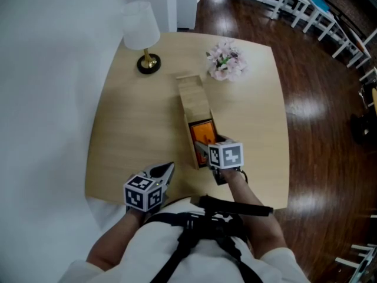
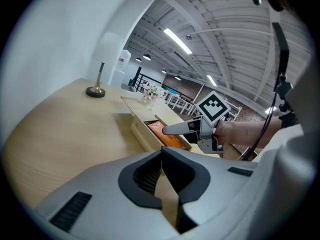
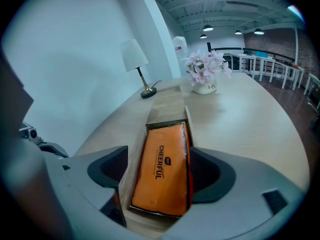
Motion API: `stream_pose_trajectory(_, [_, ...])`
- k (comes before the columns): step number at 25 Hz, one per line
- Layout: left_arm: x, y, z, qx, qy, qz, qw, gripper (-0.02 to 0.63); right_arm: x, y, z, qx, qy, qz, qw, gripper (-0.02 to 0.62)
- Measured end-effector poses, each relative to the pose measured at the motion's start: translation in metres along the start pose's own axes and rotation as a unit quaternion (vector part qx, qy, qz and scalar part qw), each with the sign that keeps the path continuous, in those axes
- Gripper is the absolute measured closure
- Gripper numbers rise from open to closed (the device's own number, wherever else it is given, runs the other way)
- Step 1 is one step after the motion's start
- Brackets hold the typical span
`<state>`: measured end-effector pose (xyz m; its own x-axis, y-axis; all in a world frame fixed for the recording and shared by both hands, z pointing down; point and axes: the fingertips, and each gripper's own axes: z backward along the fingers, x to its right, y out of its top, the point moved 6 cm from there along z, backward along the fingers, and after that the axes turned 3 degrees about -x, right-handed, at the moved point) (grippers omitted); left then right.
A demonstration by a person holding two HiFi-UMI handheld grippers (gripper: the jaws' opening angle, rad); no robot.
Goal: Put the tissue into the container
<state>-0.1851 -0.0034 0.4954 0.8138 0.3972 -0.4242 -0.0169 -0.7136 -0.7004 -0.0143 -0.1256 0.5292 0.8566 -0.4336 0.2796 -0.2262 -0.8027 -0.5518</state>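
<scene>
In the head view a pale wooden worktop [image 1: 129, 128] stands against a white wall on the left, with dark plank flooring [image 1: 318, 99] on the right and white chairs [image 1: 306, 7] in the upper right corner. A white-shaded lamp [image 1: 141, 34] stands at the worktop's upper left and a pot of pink flowers [image 1: 225, 61] at the upper middle. A long wooden container [image 1: 196, 108] runs down the centre, and the orange tissue pack [image 1: 202, 132] lies inside its open lower end. The right gripper [image 1: 207, 149] sits at that end, directly over the pack, while the left gripper [image 1: 164, 173] is at the lower left, well apart from the container. In the left gripper view its jaws are together with nothing between them; the container [image 2: 142, 129] and the pack [image 2: 170, 139] lie right of centre, under the right gripper. In the right gripper view the jaws stand wide apart, one on each side of the container's near end, not clamped on anything; the pack [image 3: 162, 169] lies flat in the container between them, with the lamp and flowers beyond in the upper middle.
</scene>
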Motion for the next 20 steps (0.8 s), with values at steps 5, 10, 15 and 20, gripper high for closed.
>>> stream_pose_trajectory(5, [0.002, 0.002, 0.001, 0.005, -0.008, -0.004, 0.9999, 0.606, 0.001, 0.0, 0.027, 0.035, 0.01, -0.012, 0.999, 0.215])
stream_pose_trajectory(10, [0.005, 0.004, 0.004, 0.012, -0.018, -0.006, 0.9997, 0.606, 0.007, -0.009, 0.06, 0.071, 0.008, -0.021, 0.997, 0.215])
stream_pose_trajectory(15, [0.008, 0.011, 0.006, 0.016, -0.029, -0.008, 0.9994, 0.606, 0.016, -0.017, 0.084, 0.1, 0.007, -0.04, 0.994, 0.215])
stream_pose_trajectory(20, [0.016, 0.018, 0.009, 0.021, -0.042, -0.011, 0.9989, 0.606, 0.027, -0.027, 0.102, 0.12, 0.0, -0.061, 0.991, 0.216])
